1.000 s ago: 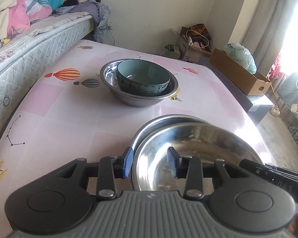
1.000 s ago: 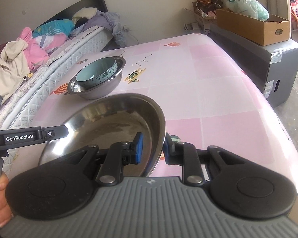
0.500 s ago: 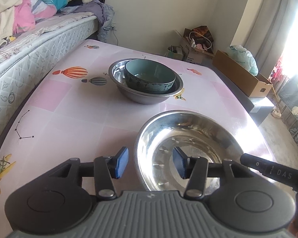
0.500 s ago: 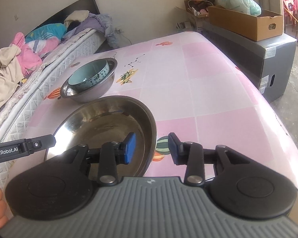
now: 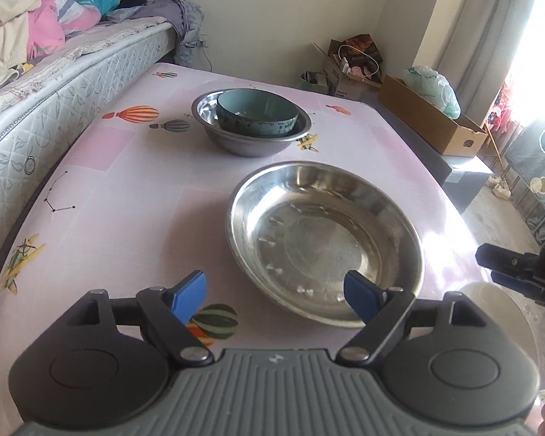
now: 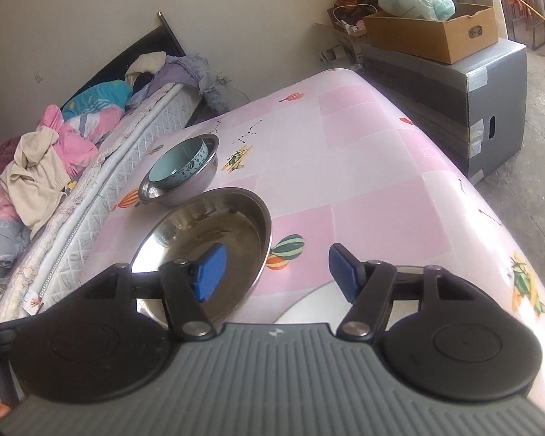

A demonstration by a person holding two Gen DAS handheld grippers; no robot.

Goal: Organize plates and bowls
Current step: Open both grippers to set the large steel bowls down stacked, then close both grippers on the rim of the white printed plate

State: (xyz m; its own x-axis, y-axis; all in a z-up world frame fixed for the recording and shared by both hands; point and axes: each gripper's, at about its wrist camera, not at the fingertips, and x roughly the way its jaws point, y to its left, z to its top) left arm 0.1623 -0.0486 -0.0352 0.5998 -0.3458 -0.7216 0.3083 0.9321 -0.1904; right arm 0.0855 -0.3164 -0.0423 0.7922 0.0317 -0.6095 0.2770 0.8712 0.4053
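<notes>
On the desk [image 5: 134,189] my left tool [image 5: 274,292] and right tool [image 6: 274,267] are opening, empty, steel plate [image 5: 323,239] at 12 o'clock.

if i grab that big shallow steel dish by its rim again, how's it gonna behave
The steel dish is probably stiff and light for its width: it looks like thin pressed metal. Its polished, shiny rim may slip between the flat blue pads, so a one-sided grip could let it tilt. Pushed on the smooth pink tablecloth, it would likely slide rather than tip, being wide and low.
</notes>
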